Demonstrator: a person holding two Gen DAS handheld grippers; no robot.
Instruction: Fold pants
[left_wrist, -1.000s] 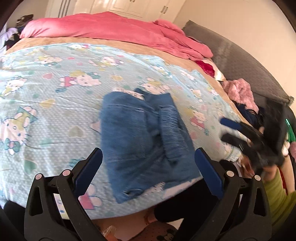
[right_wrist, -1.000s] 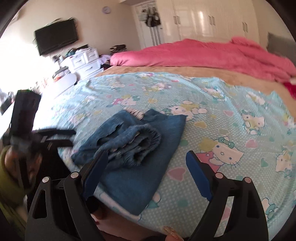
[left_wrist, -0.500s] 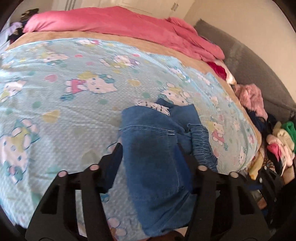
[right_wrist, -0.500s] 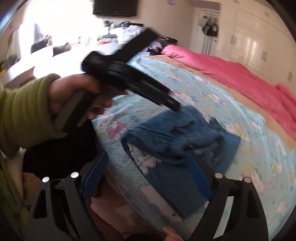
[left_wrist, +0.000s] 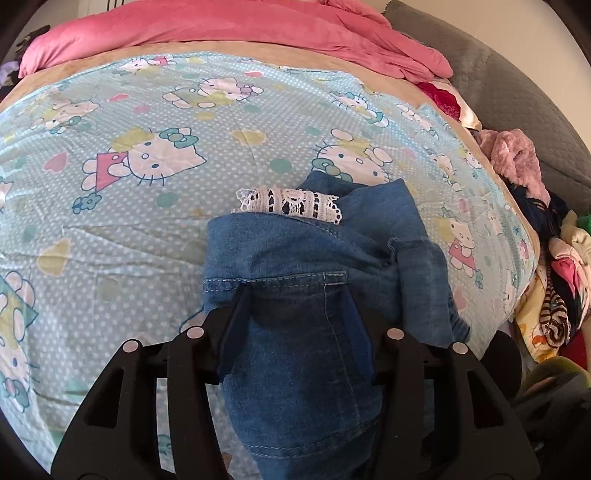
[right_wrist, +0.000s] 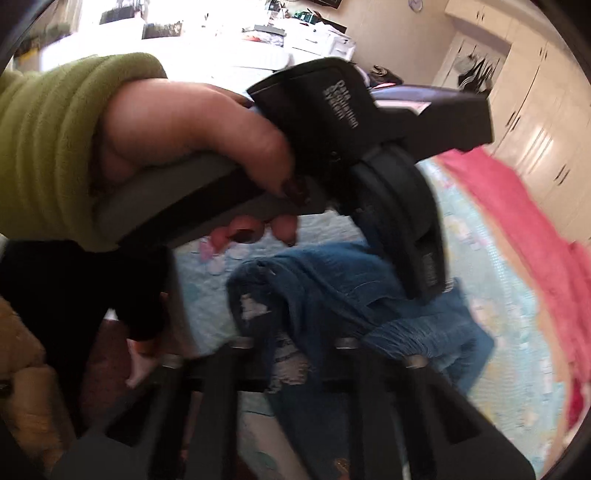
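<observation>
Your left hand (right_wrist: 192, 136) and its gripper body blocked much of the right wrist view, hiding part of the pants (right_wrist: 332, 295) and the left fingertips. Motion blur smeared the right gripper (right_wrist: 291, 354), so its grip on denim couldn't be read. The pants' lower end ran off the left view's bottom edge.

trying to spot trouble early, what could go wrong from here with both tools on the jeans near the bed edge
1. The jeans hang partly over the bed's near edge, so a pull toward the person could drag them off.
2. The left tool straddles a thick bunch of denim with its jaws opening slightly, so the layers may slip loose.
3. The right tool appears shut on denim right beside the left hand, so the two could collide.
</observation>
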